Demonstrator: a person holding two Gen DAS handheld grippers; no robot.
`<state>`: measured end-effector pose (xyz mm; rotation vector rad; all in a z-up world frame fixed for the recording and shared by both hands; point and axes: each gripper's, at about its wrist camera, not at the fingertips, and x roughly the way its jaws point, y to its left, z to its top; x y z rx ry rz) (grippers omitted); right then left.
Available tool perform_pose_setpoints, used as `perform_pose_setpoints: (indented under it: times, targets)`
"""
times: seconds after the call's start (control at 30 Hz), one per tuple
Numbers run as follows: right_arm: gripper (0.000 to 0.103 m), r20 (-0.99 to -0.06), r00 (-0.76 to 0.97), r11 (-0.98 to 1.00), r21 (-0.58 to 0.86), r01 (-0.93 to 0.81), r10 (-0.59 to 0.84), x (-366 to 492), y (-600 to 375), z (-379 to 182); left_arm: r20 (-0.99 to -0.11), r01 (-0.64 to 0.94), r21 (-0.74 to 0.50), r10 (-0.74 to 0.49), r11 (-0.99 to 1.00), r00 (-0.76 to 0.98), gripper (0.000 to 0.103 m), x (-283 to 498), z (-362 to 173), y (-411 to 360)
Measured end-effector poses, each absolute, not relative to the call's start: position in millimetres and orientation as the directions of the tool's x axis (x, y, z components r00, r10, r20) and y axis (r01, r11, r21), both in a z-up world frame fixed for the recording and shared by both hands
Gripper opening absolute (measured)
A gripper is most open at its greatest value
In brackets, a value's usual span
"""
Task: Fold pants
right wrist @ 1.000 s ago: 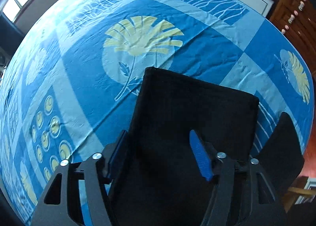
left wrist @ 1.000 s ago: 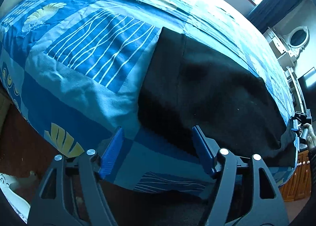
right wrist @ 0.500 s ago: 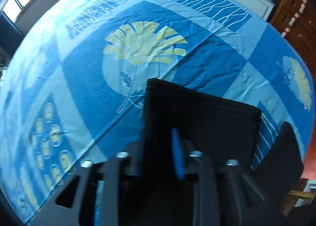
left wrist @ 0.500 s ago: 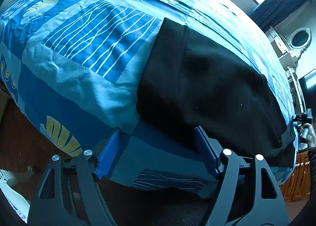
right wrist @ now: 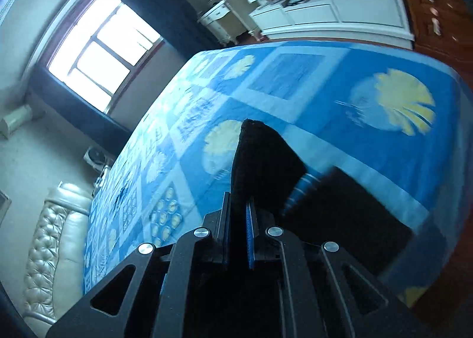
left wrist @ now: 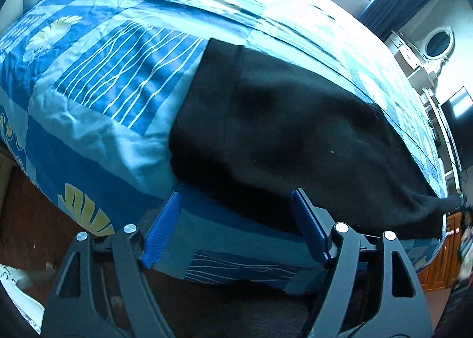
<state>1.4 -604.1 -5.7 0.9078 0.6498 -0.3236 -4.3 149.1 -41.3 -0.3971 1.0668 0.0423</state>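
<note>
- The left gripper hangs at the near edge of the bed. Its blue jaws are spread wide, and nothing is between them.
- Just past its tips, the black pants lie flat on the bed, close to that near edge.
- The far end of the pants narrows toward the bed's right corner and looks lifted there.
- The right gripper has its jaws squeezed together on a bunch of the pants.
- That bunch stands up off the bed in a point. More of the pants lies dark on the bed to the right of it.
- Beyond the bed are a window, a white cabinet and a round mirror.
</note>
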Motion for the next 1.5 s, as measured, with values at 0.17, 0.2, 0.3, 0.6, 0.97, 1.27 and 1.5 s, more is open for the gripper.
perform_pose_setpoints:
  times: [0.17, 0.2, 0.3, 0.6, 0.97, 1.27, 1.5]
  targets:
    - [0.008, -0.686, 0.726, 0.506, 0.642, 0.576, 0.044, -40.0, -607.2, -64.6, -0.857, -0.213, -0.3, -0.165, 0.93, 0.488, 0.077, -2.0, -38.7, 137.7]
    - [0.008, -0.681, 0.73, 0.479, 0.661, 0.577, 0.061, -46.1, -609.3, -75.5, -0.858, -0.213, -0.302, -0.167, 0.929, 0.485, 0.077, -1.2, -38.9, 134.6]
    - [0.008, -0.642, 0.761, 0.425, 0.716, 0.554, 0.092, -53.7, -613.0, -87.7, -0.858, -0.212, -0.307, -0.174, 0.928, 0.484, 0.077, -0.4, -38.9, 128.1]
    - [0.005, -0.617, 0.785, 0.464, 0.712, 0.527, 0.057, -33.6, -620.9, -72.5, -0.868, -0.208, -0.293, -0.168, 0.933, 0.467, 0.082, 1.6, -47.2, 105.1]
    - [0.005, -0.669, 0.744, 0.494, 0.648, 0.58, 0.004, -48.5, -626.4, -98.7, -0.883, -0.212, -0.278, -0.163, 0.937, 0.439, 0.086, 10.1, -65.3, 95.7]
    - [0.01, -0.648, 0.761, 0.46, 0.688, 0.561, 0.042, -60.5, -639.1, -84.2, -0.879, -0.183, -0.258, -0.151, 0.949, 0.453, 0.086, 12.1, -61.8, 94.1]
    - [0.045, -0.595, 0.804, 0.396, 0.742, 0.541, 0.016, -82.5, -683.1, -67.0, -0.843, -0.169, -0.248, -0.127, 0.954, 0.523, 0.086, 10.0, -36.7, 99.0]
